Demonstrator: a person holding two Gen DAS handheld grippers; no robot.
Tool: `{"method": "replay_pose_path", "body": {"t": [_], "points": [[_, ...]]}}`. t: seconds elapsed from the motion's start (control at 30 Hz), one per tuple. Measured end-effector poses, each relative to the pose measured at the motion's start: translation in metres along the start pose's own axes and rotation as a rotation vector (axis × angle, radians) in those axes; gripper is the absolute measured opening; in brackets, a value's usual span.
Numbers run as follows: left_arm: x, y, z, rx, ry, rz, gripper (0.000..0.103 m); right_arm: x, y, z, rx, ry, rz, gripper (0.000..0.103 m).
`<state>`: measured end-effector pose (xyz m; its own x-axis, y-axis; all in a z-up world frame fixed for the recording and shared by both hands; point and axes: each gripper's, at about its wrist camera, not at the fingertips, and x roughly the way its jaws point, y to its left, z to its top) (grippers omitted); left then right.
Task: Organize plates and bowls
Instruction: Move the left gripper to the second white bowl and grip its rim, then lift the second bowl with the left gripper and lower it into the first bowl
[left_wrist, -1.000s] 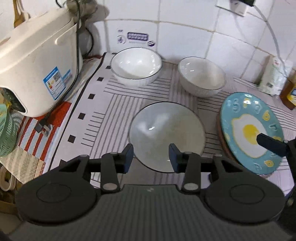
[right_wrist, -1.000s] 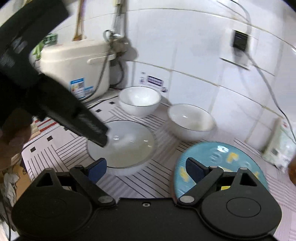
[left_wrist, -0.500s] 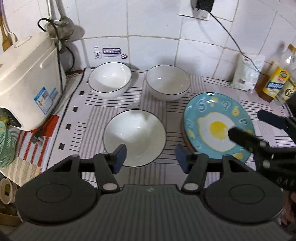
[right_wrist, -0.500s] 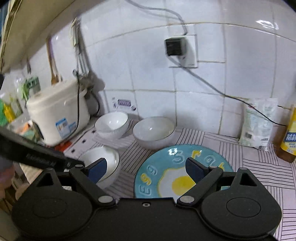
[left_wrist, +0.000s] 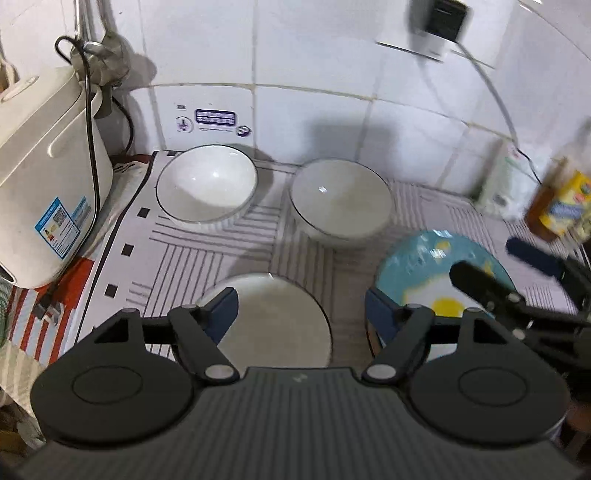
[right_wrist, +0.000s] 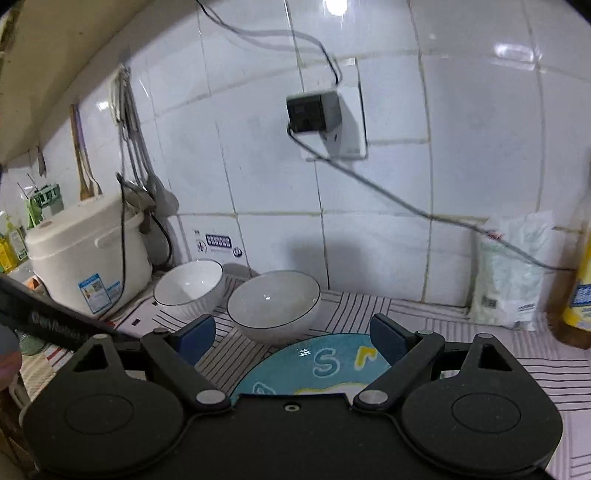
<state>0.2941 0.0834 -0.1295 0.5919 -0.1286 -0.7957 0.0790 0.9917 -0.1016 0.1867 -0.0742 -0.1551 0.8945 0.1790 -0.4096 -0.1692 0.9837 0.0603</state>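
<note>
A white tiled wall (right_wrist: 461, 147) backs the tabletop, which is covered by a white cloth with grey stripes and black squares (left_wrist: 177, 254). At the left stands a cream plastic rice cooker with a blue label (left_wrist: 40, 177), its black cord running up the wall.

A round blue plate printed with a fried egg and letters (left_wrist: 424, 266) lies at the right of the cloth, blurred in the left wrist view. Near it, to the left, sits a shallow white bowl with a dark rim (left_wrist: 273, 321), closest to the camera. Behind these, near the wall, two deeper white ceramic bowls stand side by side and apart: the left white bowl (left_wrist: 207, 184) beside the rice cooker, and the right white bowl (left_wrist: 340, 199) just behind the blue plate.

A white plastic bag (right_wrist: 513, 269) and a bottle with a yellow label (right_wrist: 580, 291) stand at the far right against the wall.

The left gripper (left_wrist: 301, 314) hangs over the shallow bowl, fingers (left_wrist: 221, 310) spread wide and holding nothing. The right gripper (right_wrist: 291, 339) hovers above the blue plate, fingers (right_wrist: 388, 338) likewise spread and empty.
</note>
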Motion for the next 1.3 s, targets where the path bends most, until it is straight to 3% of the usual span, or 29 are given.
{"method": "replay_pose_path", "body": {"t": [0.07, 0.17, 0.27, 0.37, 0.53, 0.6, 0.67, 0.73, 0.83, 0.87, 0.9, 1.1, 1.3], "points": [[0.013, 0.005, 0.010, -0.021, -0.016, -0.004, 0.075, 0.017, -0.003, 0.001, 0.016, 0.021, 0.000, 0.085], [0.034, 0.011, 0.023, -0.051, -0.006, -0.002, 0.073, 0.053, -0.012, 0.006, 0.056, 0.137, -0.008, 0.077], [0.056, 0.015, 0.033, -0.071, 0.022, -0.018, 0.072, 0.079, -0.021, 0.008, 0.110, 0.165, 0.016, 0.073], [0.076, 0.014, 0.042, -0.077, 0.046, -0.024, 0.071, 0.095, -0.021, 0.009, 0.104, 0.147, 0.014, 0.069], [0.107, 0.012, 0.055, -0.099, 0.087, -0.023, 0.059, 0.123, -0.020, 0.012, 0.129, 0.153, 0.000, 0.053], [0.114, 0.010, 0.058, -0.093, 0.085, -0.017, 0.056, 0.133, -0.021, 0.014, 0.136, 0.160, -0.007, 0.052], [0.121, 0.008, 0.061, -0.082, 0.090, -0.010, 0.036, 0.137, -0.021, 0.015, 0.134, 0.157, -0.012, 0.052], [0.127, 0.007, 0.063, -0.083, 0.113, -0.025, 0.023, 0.143, -0.021, 0.016, 0.113, 0.168, -0.025, 0.052], [0.128, 0.004, 0.063, -0.077, 0.117, -0.044, 0.015, 0.151, -0.022, 0.018, 0.101, 0.197, -0.028, 0.039], [0.128, 0.003, 0.062, -0.073, 0.115, -0.041, 0.015, 0.154, -0.021, 0.018, 0.093, 0.217, -0.025, 0.027], [0.128, 0.002, 0.062, -0.071, 0.112, -0.037, 0.015, 0.157, -0.021, 0.018, 0.088, 0.233, -0.027, 0.024], [0.130, 0.005, 0.062, -0.093, 0.112, -0.044, 0.015, 0.167, -0.020, 0.017, 0.106, 0.253, -0.053, 0.024], [0.102, -0.008, 0.058, -0.011, 0.080, -0.003, 0.014, 0.161, -0.012, 0.016, 0.096, 0.223, -0.083, 0.019]]}}
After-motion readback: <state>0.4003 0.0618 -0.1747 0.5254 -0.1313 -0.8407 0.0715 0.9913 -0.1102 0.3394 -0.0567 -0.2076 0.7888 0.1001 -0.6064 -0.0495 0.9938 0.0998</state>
